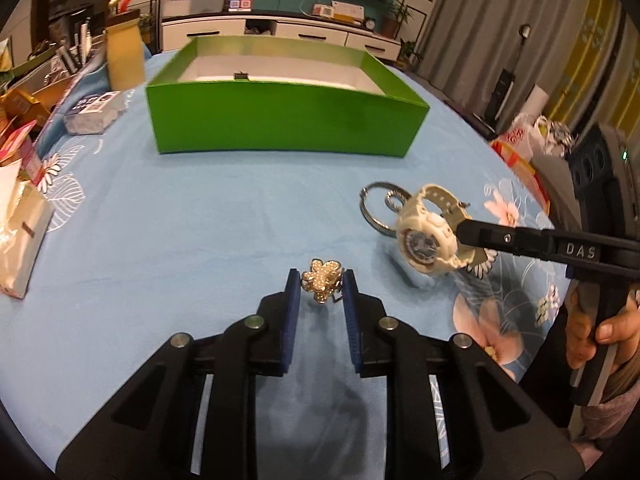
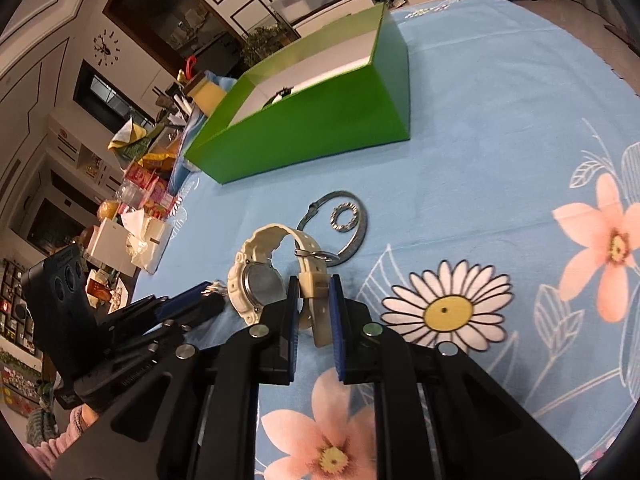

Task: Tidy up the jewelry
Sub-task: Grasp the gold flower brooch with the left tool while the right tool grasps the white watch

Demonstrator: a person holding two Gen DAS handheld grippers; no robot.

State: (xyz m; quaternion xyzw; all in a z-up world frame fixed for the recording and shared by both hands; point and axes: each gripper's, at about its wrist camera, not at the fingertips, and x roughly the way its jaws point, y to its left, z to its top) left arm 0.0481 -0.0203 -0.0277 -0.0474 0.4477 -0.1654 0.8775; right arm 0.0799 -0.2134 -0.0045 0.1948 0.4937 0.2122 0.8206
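My left gripper [image 1: 321,285] is shut on a gold flower brooch [image 1: 321,280], held just above the blue cloth. My right gripper [image 2: 315,285] is shut on the strap of a white watch [image 2: 260,280] and lifts it off the cloth; the watch also shows in the left wrist view [image 1: 428,238], to the right of the brooch. A silver bangle [image 2: 352,236] with a small sparkly ring [image 2: 343,216] inside it lies on the cloth just beyond the watch. An open green box [image 1: 280,120] stands further back, with a small dark item [image 2: 282,94] inside.
The table has a blue floral cloth [image 1: 180,220]. Snack packets, a tissue pack [image 1: 20,236] and a small grey box [image 1: 94,114] crowd the left edge. A yellow container [image 1: 124,52] stands behind the green box's left corner.
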